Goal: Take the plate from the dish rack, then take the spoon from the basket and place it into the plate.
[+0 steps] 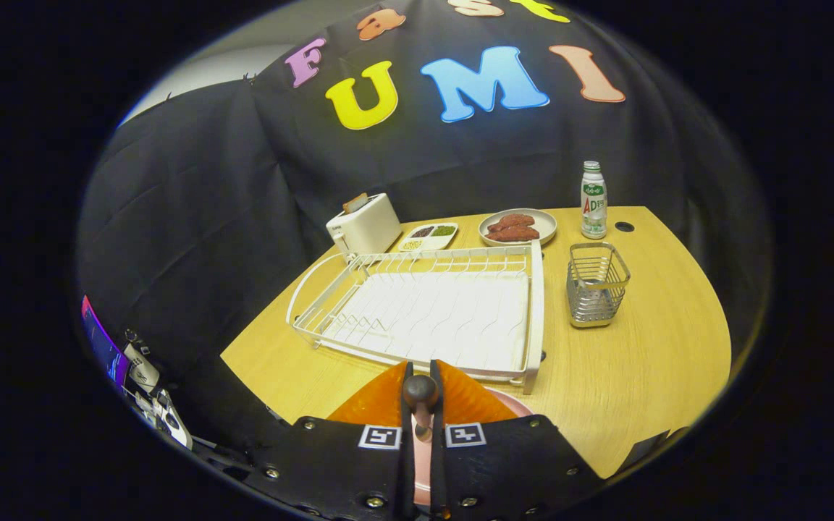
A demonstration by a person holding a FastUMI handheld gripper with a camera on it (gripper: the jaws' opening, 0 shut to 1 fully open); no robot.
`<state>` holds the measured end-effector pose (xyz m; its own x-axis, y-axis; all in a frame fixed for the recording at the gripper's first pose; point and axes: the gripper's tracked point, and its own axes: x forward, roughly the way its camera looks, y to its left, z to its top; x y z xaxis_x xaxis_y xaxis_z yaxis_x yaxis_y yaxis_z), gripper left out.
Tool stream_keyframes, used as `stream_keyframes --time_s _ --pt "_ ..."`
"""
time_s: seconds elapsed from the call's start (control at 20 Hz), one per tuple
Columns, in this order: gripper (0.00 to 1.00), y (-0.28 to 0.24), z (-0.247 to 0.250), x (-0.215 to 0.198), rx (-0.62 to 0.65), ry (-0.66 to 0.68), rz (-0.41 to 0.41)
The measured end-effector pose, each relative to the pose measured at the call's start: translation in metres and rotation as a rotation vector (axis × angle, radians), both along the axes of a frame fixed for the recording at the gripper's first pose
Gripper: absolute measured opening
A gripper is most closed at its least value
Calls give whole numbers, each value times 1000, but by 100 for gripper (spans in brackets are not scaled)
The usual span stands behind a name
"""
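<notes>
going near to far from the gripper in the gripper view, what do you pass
gripper shut on a spoon held over the pink plate → white dish rack → toaster at the table's far edge

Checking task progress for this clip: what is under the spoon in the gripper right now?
The gripper is shut on the spoon. A pink plate lies directly beneath, on the wooden table in front of the dish rack. The fingers cover most of the plate.
</notes>
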<state>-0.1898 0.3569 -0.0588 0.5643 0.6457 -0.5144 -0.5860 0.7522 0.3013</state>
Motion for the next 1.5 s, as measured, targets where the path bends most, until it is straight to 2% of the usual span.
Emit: stream_keyframes --time_s 0.15,0.6,0.75,0.85,1.15,1.5 --pt "8 6 -12 -10 -8 21 22" --pt "8 6 -22 -14 -14 7 23" --pt "15 7 -18 -16 12 12 38" --pt "22 0 -11 -14 17 -5 29" --pt "22 -17 15 -3 25 -50 -14" --pt "22 -43 73 20 37 -198 -77"
